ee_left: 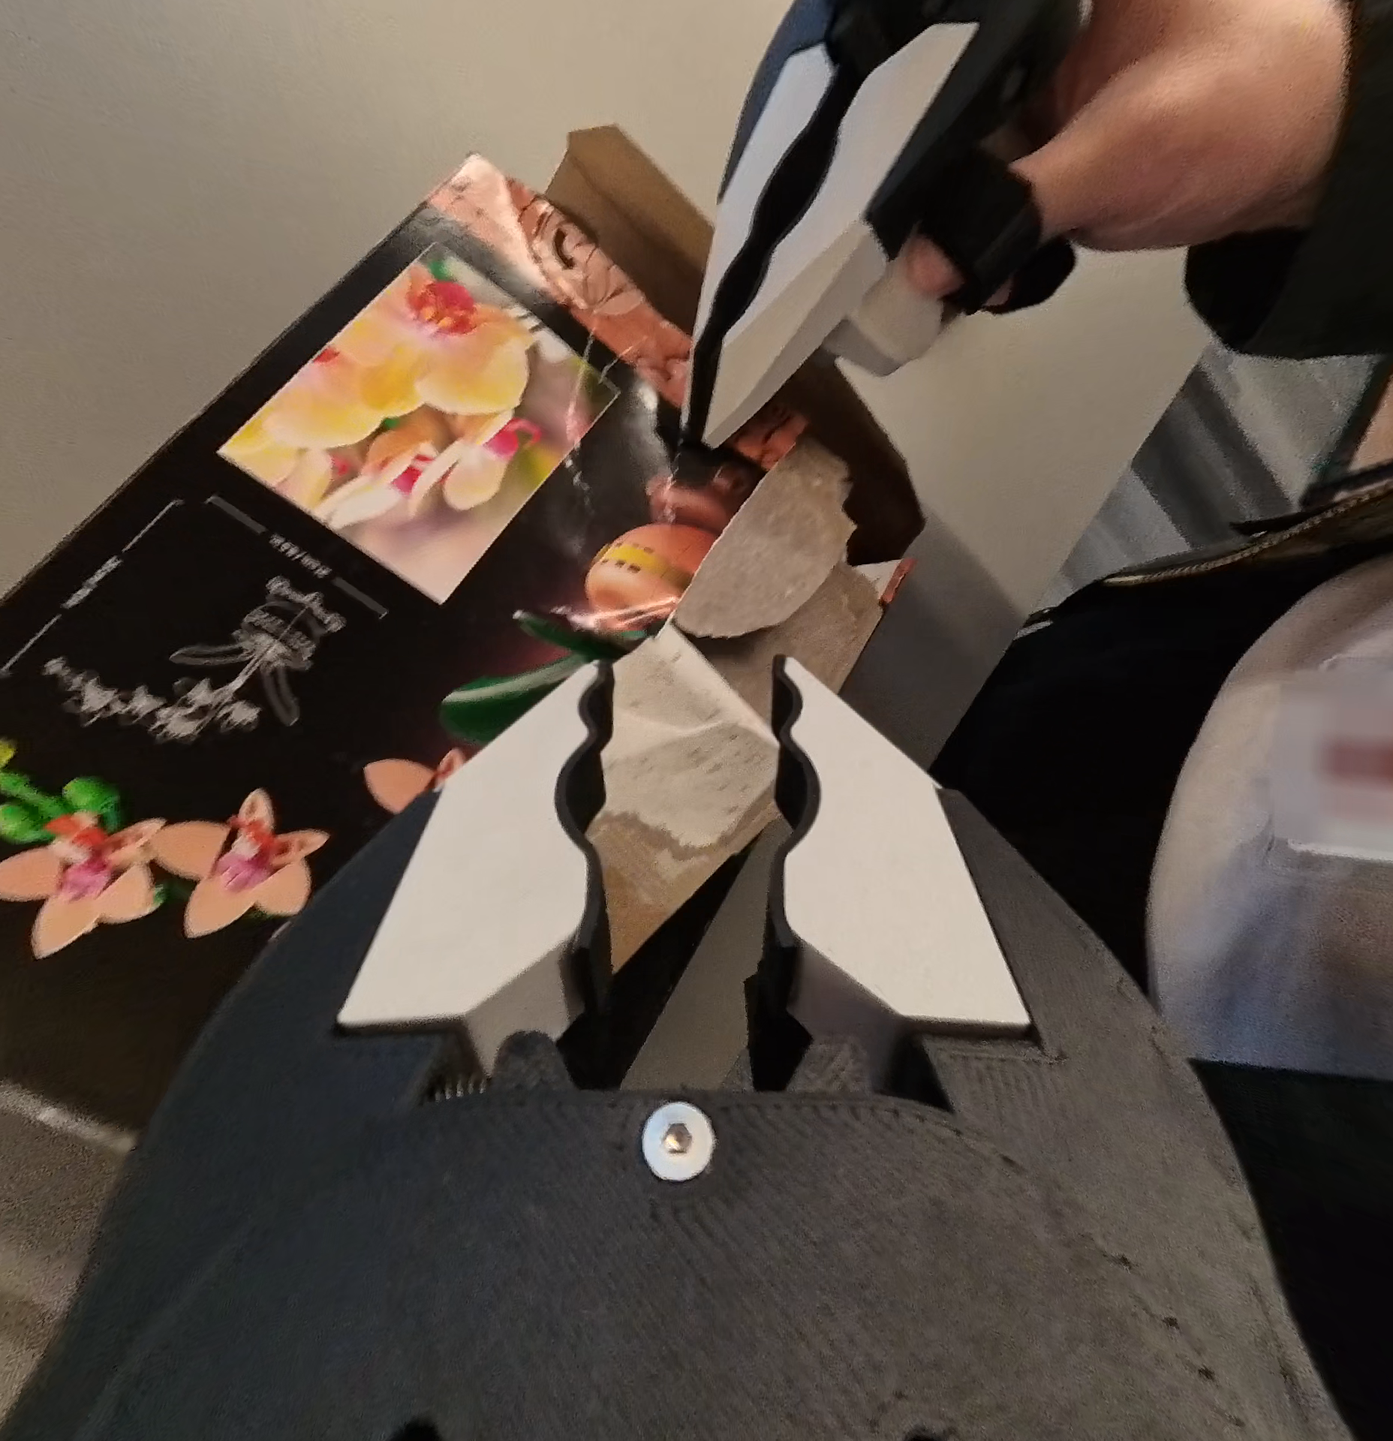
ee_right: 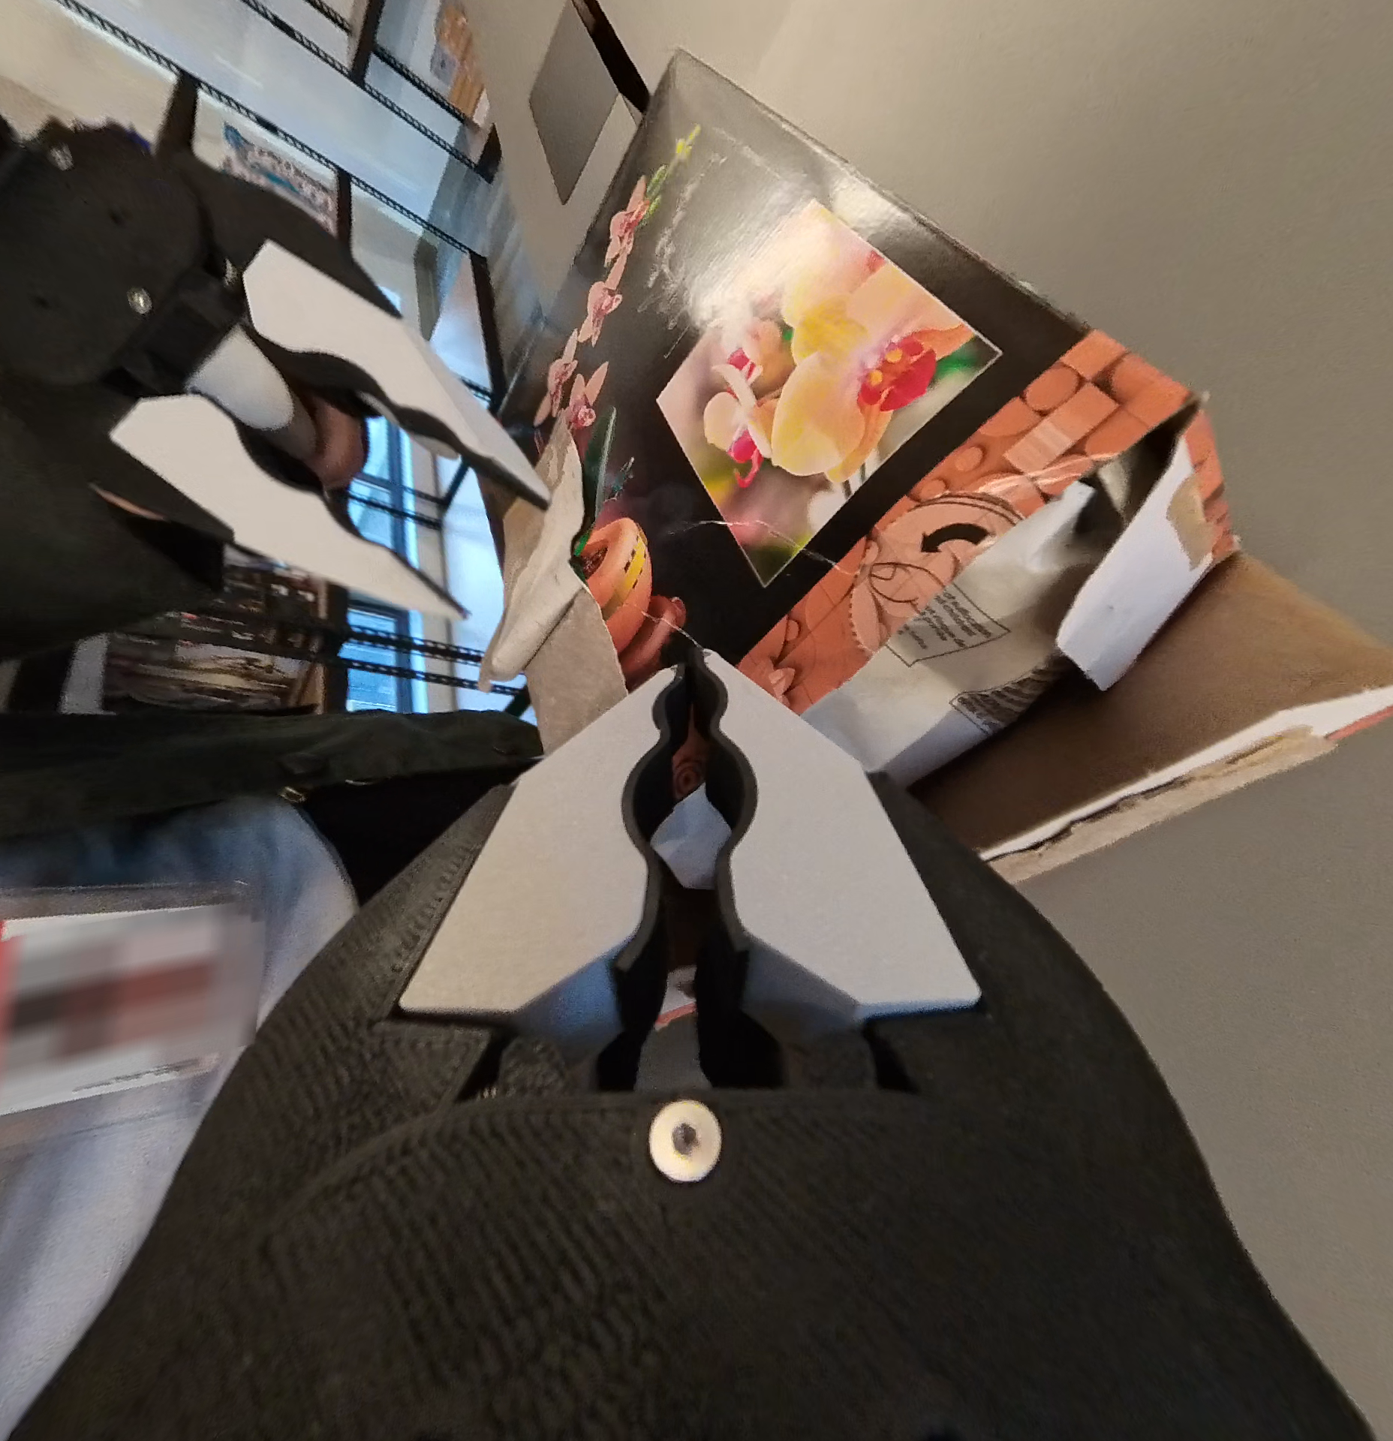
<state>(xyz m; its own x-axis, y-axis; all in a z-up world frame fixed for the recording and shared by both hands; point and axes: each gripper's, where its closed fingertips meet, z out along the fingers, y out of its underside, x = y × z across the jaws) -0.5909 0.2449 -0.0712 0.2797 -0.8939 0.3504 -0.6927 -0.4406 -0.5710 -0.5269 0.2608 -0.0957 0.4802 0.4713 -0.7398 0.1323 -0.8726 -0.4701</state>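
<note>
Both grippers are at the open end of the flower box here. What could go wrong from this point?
1. The right gripper is pinched on a torn edge of the box; pulling might rip the printed card further.
2. The left gripper is open around a ragged flap, so that side looks unheld and the box may twist or drop.
3. The white bag shows in the opening and could slide out if the box tilts.

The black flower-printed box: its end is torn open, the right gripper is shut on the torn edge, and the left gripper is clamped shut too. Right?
Not quite. The left gripper is open, not clamped shut: the left wrist view shows a clear gap between its fingers, with a torn grey flap between them. The rest holds: the box is torn open at its end, and the right gripper is shut on the torn edge.
</note>
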